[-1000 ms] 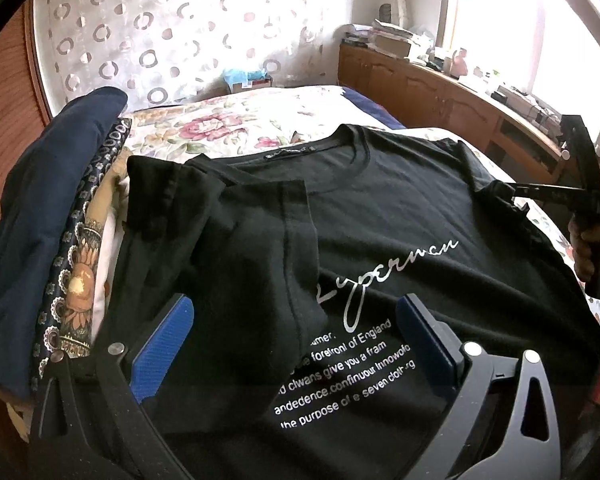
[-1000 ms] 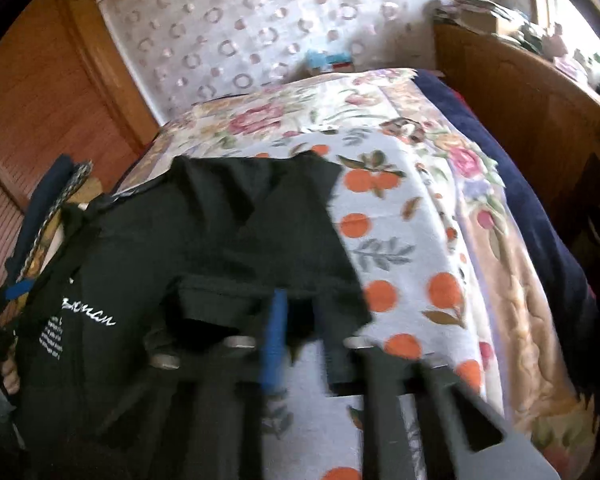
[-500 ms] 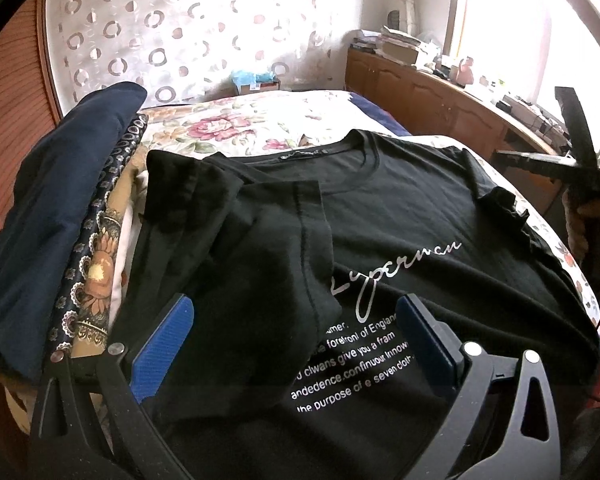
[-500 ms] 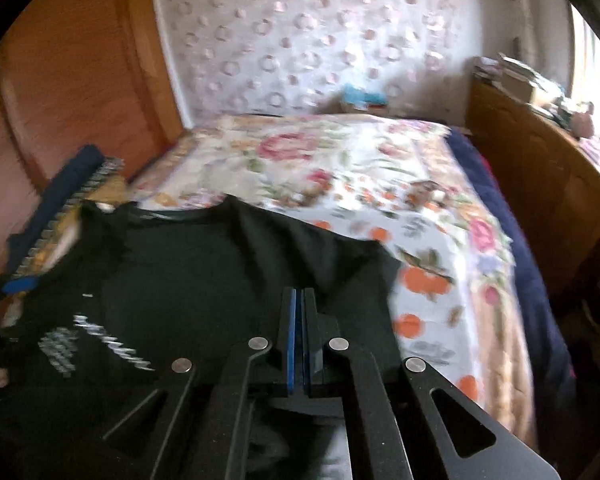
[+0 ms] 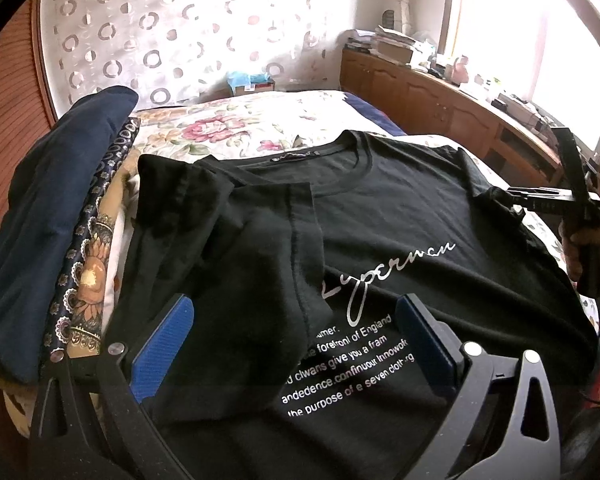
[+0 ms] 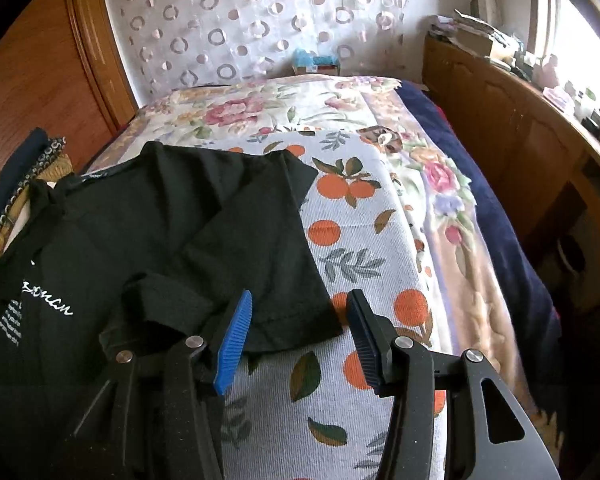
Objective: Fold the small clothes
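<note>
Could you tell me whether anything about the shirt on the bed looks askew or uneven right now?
Yes. The black T-shirt is lopsided: its left sleeve is folded in over the chest and covers the start of the white lettering, while the right sleeve lies spread out on the orange-print sheet.

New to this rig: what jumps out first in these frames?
The black T-shirt with white script, spread across the bed, one sleeve already folded over its chest. Both blue-padded grippers stand with jaws open: the left gripper above the shirt's printed text, the right gripper at the other sleeve's edge over the orange-print cloth.
</note>
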A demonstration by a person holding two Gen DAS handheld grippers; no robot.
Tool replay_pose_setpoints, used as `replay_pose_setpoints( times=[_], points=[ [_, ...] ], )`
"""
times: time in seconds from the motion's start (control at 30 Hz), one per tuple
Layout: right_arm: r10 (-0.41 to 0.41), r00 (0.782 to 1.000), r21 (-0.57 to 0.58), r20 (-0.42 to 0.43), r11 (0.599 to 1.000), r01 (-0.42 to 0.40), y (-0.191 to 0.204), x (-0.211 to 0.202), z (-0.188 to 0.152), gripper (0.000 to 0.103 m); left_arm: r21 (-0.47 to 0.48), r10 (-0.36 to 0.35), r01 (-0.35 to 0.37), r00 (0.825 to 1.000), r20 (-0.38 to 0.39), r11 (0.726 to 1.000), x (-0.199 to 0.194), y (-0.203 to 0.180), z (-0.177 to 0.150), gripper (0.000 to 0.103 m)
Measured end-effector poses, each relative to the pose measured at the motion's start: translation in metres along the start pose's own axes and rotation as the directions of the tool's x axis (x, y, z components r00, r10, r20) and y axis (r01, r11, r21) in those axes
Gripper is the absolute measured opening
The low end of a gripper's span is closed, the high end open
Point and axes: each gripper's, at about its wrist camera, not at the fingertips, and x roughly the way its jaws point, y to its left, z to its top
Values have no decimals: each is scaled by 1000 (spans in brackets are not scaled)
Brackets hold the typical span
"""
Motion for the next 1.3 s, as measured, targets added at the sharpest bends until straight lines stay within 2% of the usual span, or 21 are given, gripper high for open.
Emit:
replay_pose_setpoints(
  times=[0.07,0.1,0.2,0.4,0.53,0.67,0.7,0.8,1.03,1.13,1.3],
  points=[
    [26,1000,-16,0,1000,-26,1,-1,0,27,4,1,-1,1000,0,1000,0,-1,0,102],
    [34,999,-24,-5,999,-34,0,-2,1,7,2,1,-1,1000,0,1000,0,-1,0,102],
    [67,998,-39,-13,997,-68,1,-8,4,4,-1,3,-3,1000,2,1000,-1,-1,0,102],
    [187,979,-101,81,979,-178,32,-37,27,4,-15,14,-14,1000,4,1000,-2,3,-1,102],
    [278,956,-175,96,950,-259,68,-39,53,4,-22,17,-17,1000,9,1000,-4,7,-2,102],
    [319,943,-234,92,928,-290,97,-33,69,4,-28,18,-18,1000,17,999,-8,9,-3,102],
    [325,942,-245,83,923,-296,102,-31,73,8,-32,19,-18,1000,18,999,-9,9,-4,102],
    [282,955,-257,95,934,-250,104,-27,75,43,-40,20,-20,1000,17,999,-10,12,-6,102],
    [225,971,-207,75,957,-206,87,-36,41,44,-42,14,-13,1000,17,999,-10,12,-8,102],
    [200,979,-206,38,960,-188,90,-42,18,44,-38,13,-12,1000,22,999,-10,10,-7,102],
    [194,981,-224,-4,956,-190,103,-48,0,44,-33,6,-4,999,33,999,-13,5,-6,101]
  ],
)
